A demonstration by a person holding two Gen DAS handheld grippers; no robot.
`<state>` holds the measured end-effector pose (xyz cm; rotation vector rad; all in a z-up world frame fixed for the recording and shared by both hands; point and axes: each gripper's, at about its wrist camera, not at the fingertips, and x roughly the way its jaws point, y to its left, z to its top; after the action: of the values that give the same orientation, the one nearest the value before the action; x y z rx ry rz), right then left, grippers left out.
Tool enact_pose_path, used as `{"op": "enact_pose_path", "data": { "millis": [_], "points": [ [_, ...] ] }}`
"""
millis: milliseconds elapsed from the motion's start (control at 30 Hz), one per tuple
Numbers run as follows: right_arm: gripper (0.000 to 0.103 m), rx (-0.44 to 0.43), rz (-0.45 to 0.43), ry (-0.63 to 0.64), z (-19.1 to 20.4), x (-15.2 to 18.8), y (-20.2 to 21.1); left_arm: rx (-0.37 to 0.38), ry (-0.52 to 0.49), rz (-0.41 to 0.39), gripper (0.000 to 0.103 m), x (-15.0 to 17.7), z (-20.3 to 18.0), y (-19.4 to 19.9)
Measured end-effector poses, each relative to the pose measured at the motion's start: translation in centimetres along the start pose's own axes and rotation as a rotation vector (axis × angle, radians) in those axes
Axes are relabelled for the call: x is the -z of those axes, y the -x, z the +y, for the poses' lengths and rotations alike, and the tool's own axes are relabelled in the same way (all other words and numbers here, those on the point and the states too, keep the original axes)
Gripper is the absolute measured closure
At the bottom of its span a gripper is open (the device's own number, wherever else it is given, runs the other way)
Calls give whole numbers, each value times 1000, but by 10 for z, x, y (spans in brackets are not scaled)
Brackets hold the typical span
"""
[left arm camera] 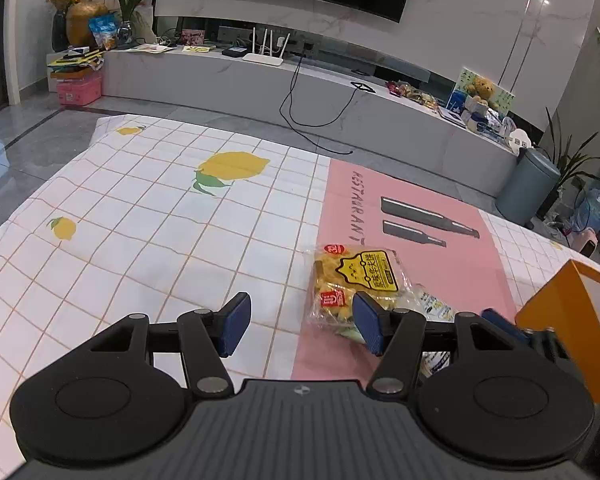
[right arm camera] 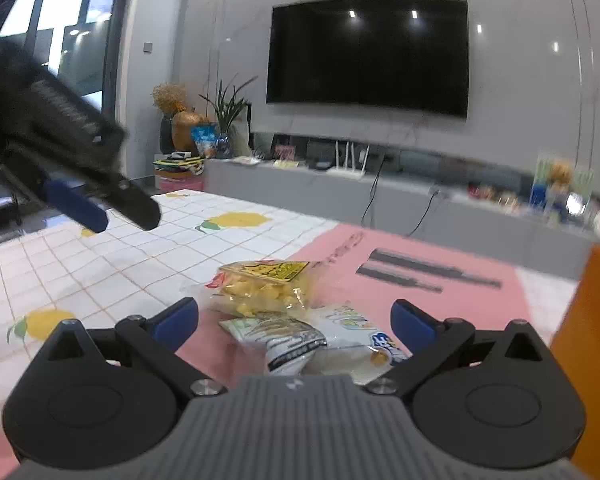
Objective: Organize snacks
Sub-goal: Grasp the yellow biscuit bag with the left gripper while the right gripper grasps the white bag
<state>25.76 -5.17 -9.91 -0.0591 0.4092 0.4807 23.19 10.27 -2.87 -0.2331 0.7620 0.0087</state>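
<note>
A clear bag of yellow snacks (left arm camera: 356, 280) lies on the pink mat (left arm camera: 440, 256), just ahead and right of my left gripper (left arm camera: 300, 328), which is open and holds nothing. Its right fingertip stands beside the bag's near corner. In the right wrist view the yellow bag (right arm camera: 264, 284) lies farthest. A white and green packet (right arm camera: 276, 336) and a white packet with blue print (right arm camera: 356, 340) lie nearer, between the fingers of my right gripper (right arm camera: 296, 326). That gripper is wide open and its pads are clear of them. My left gripper (right arm camera: 122, 220) hangs blurred at the upper left.
An orange box (left arm camera: 572, 320) with a white inside stands at the right, close to a blue finger pad (left arm camera: 500, 322) of the right gripper. The lemon-print checked cloth (left arm camera: 160, 220) covers the table to the left. A TV bench with clutter runs along the far wall.
</note>
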Motion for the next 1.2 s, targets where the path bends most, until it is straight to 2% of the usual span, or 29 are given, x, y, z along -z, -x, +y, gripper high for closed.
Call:
{"op": "enact_pose_path", "data": {
  "millis": [100,167,233,367,433,500,600,700,767,800,833,900,1033,1133,1200],
  "points": [
    [3,4,75,12,-5,-5,-24,25,15,17,34,-1,3,1],
    [3,6,130,70,-4,-6,-38,43,12,18,34,-3,5,4],
    [3,7,150,103,-3,-6,-45,48,7,3,34,-4,6,8],
    [3,-28,185,71,-9,-5,-51,53,-10,-6,34,-5,5,11],
    [11,-47,187,88,-7,-4,-50,49,-18,0,34,-4,4,9],
    [26,-16,195,130,0,-1,-48,45,-24,9,34,-4,3,6],
    [32,11,203,160,9,4,-40,51,-60,17,34,-6,2,-3],
    [33,7,209,176,14,8,-32,41,-73,64,33,-11,2,-20],
    [33,7,214,177,16,9,-29,77,-60,77,32,-15,1,-30],
    [34,7,218,178,17,10,-28,108,-58,70,27,-17,-1,-34],
    [34,10,219,179,18,10,-28,137,-65,62,22,-18,-3,-37],
    [34,12,221,171,18,10,-28,166,-115,61,19,-22,-12,-48],
    [34,11,222,167,17,10,-28,120,-238,70,14,-23,-29,-74],
    [34,5,223,161,17,10,-27,107,-270,135,14,-25,-34,-94],
    [34,1,224,158,17,10,-26,122,-281,133,13,-27,-35,-98]
  ]
}}
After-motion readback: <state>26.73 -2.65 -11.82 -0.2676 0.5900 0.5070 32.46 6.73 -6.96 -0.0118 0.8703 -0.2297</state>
